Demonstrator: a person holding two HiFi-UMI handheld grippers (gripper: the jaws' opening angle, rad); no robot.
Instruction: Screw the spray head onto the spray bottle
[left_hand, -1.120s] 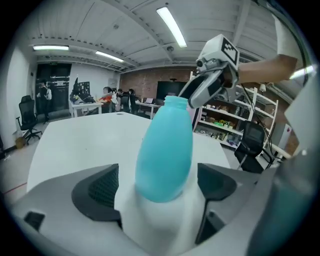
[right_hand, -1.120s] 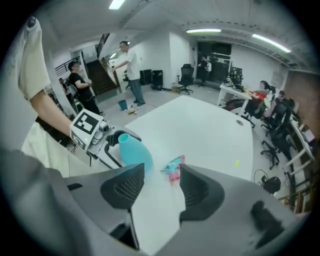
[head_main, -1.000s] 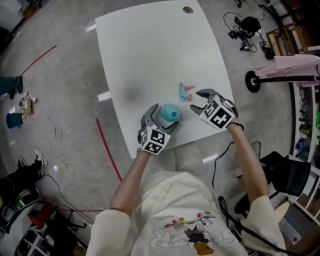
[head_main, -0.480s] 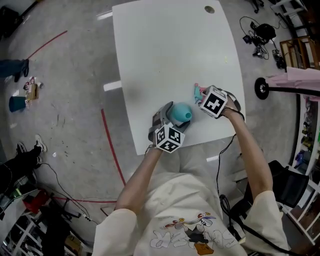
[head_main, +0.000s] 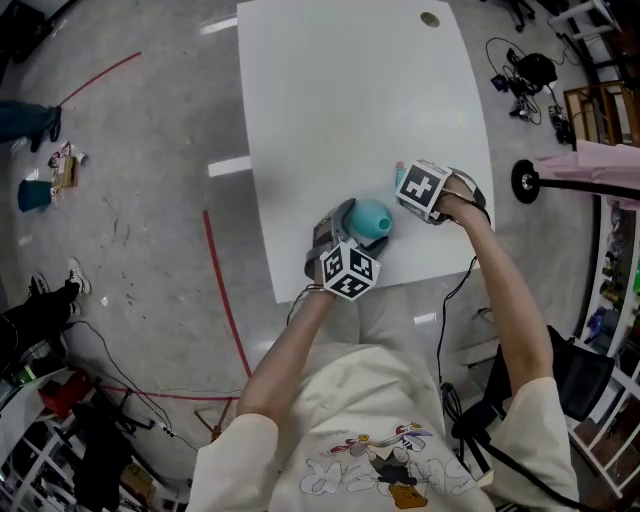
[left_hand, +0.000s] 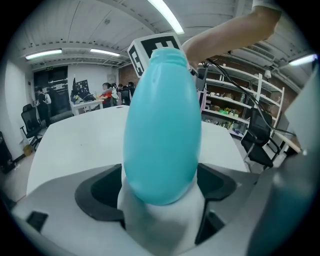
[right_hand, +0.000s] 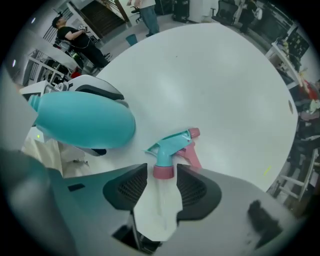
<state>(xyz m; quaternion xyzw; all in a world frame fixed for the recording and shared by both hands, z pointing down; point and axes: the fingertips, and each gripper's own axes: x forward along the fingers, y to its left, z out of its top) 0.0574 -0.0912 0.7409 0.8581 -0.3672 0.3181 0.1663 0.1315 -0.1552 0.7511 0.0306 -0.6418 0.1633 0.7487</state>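
Right gripper view: spray head (right_hand: 170, 150) lies flat on the tabletop (right_hand: 210, 85), pink collar toward the right claw (right_hand: 162, 173), nozzle pointing away. Its jaws have just been closing and stand either side of that collar, not yet pressing, I'd judge. Right hand tips steeply down. Just beside it, the left claw (left_hand: 159, 176) pinches the teal bottle (left_hand: 161, 125).

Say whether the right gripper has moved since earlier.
Yes: the right gripper has swung over the teal-and-pink plastic spray head on the white table; its jaws, just closing, straddle its collar.
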